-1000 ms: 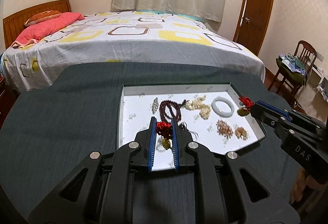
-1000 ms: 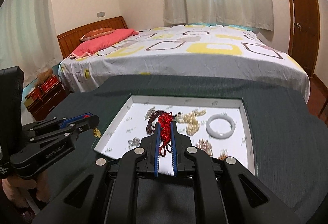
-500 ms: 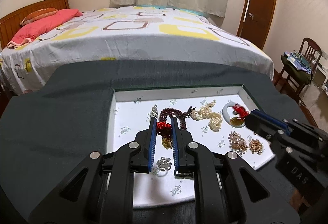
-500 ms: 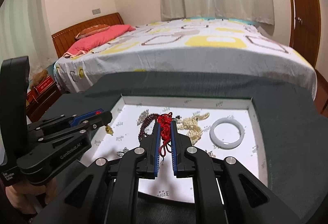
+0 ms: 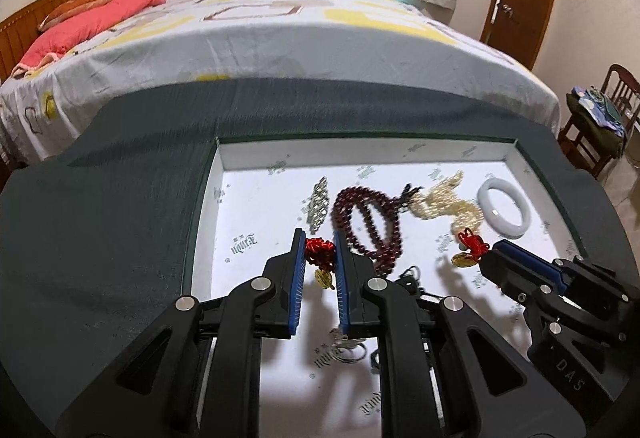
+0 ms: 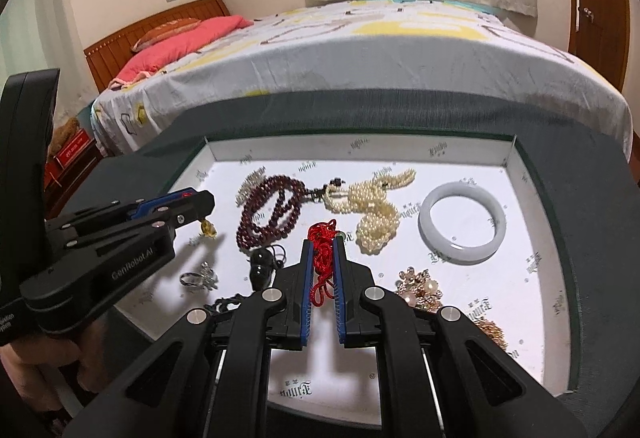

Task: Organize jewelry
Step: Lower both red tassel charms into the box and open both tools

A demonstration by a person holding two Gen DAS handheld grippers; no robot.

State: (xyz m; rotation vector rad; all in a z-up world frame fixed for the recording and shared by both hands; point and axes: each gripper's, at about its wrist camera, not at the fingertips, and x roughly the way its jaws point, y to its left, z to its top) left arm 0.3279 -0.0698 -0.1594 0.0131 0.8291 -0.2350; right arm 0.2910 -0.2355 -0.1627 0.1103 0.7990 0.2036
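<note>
Toward the tray's (image 5: 516, 153) left side, the left gripper (image 5: 320, 258) is clamped on a red knotted cord charm (image 5: 319, 254) with its amber bead (image 5: 325, 279) dangling. Right of centre, the right gripper (image 6: 322, 258) is pinched on a second red cord (image 6: 322, 262). Both pieces are judged light, limp and prone to tangling; the knot is the best hold. Compared with a second ago, both grippers are seen lower over the tray, grips unchanged.

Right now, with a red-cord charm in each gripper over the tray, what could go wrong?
1. The left gripper has its charm dangling just above the red beads; it might snag them.
2. The right gripper pinches only thin cord, which could slip.
3. The ring and black pendant lie below and may get knocked.
</note>
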